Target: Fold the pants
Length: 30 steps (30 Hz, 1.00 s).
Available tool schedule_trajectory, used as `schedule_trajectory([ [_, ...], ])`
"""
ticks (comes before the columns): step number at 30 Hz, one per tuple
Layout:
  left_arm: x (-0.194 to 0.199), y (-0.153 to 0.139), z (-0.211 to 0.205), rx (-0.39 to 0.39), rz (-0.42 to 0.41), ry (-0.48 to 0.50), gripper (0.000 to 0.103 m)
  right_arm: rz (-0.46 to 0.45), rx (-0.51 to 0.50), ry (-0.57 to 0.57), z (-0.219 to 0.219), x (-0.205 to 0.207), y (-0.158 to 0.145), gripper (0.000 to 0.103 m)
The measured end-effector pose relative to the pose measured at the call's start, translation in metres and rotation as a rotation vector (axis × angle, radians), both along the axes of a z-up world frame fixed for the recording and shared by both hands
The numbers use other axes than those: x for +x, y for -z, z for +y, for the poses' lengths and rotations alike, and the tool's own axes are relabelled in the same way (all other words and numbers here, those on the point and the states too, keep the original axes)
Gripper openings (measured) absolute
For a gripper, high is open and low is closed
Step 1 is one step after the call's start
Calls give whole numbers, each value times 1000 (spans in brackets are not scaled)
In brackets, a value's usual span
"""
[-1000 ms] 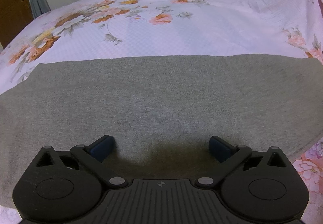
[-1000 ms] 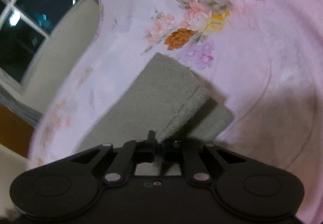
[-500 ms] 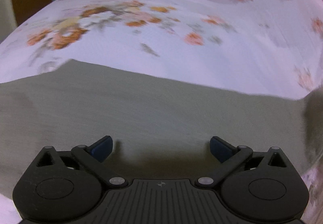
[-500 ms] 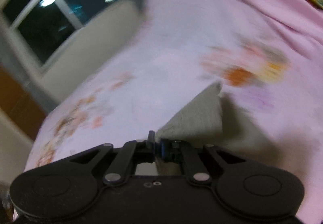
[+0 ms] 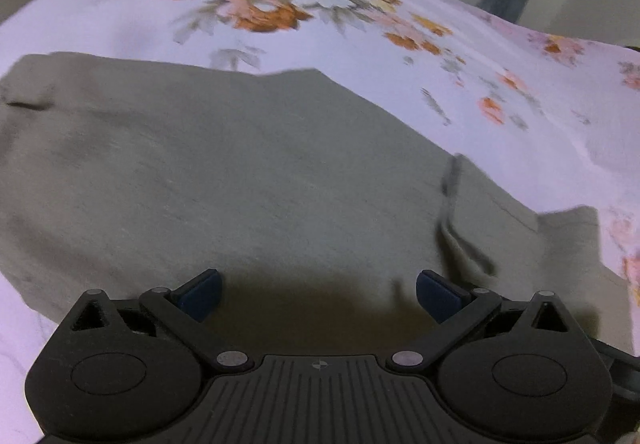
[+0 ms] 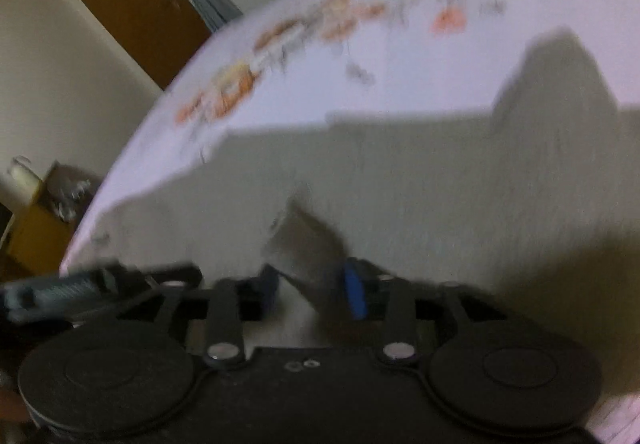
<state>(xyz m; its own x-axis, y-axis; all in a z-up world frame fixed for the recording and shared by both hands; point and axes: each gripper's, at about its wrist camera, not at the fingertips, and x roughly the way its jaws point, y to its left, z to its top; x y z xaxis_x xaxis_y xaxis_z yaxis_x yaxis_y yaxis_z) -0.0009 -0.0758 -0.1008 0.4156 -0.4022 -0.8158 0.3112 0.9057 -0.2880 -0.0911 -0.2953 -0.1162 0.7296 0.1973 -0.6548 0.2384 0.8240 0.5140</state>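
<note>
No writing is readable anywhere on the grey knit pants (image 5: 248, 180), which lie flat on my bed's pink floral sheet (image 5: 400, 44). A second ago my right gripper (image 6: 312, 290) pinched a pant edge; its jaws have just been opening, cloth loose between them, while my left gripper (image 5: 318, 292) hangs wide, empty. A brown wooden door (image 6: 132, 4) stands beyond.

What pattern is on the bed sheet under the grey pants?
Pale pink sheet with orange, yellow and white flowers; clearest in the left wrist view.
</note>
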Motion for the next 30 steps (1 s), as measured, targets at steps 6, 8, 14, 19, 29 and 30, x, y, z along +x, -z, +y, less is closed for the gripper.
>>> schedule_trajectory([
  [6,-10,-4,-29,-134,74,78,102,-151,5,83,-38,-59,-38,64],
  [8,-13,-3,-38,-126,71,93,102,-164,11,180,-68,-87,-42,62],
  [14,-22,4,-53,-55,27,117,102,-23,18,555,-164,-189,-14,50],
  [19,-22,6,-54,-36,16,113,102,-17,51,665,-192,-240,-9,41],
  [29,-2,-10,-4,-54,-40,-40,102,-33,-259,45,-46,-95,-36,46],
  [30,1,-9,5,-47,-41,-59,102,-40,-285,-12,-28,-79,-35,46],
])
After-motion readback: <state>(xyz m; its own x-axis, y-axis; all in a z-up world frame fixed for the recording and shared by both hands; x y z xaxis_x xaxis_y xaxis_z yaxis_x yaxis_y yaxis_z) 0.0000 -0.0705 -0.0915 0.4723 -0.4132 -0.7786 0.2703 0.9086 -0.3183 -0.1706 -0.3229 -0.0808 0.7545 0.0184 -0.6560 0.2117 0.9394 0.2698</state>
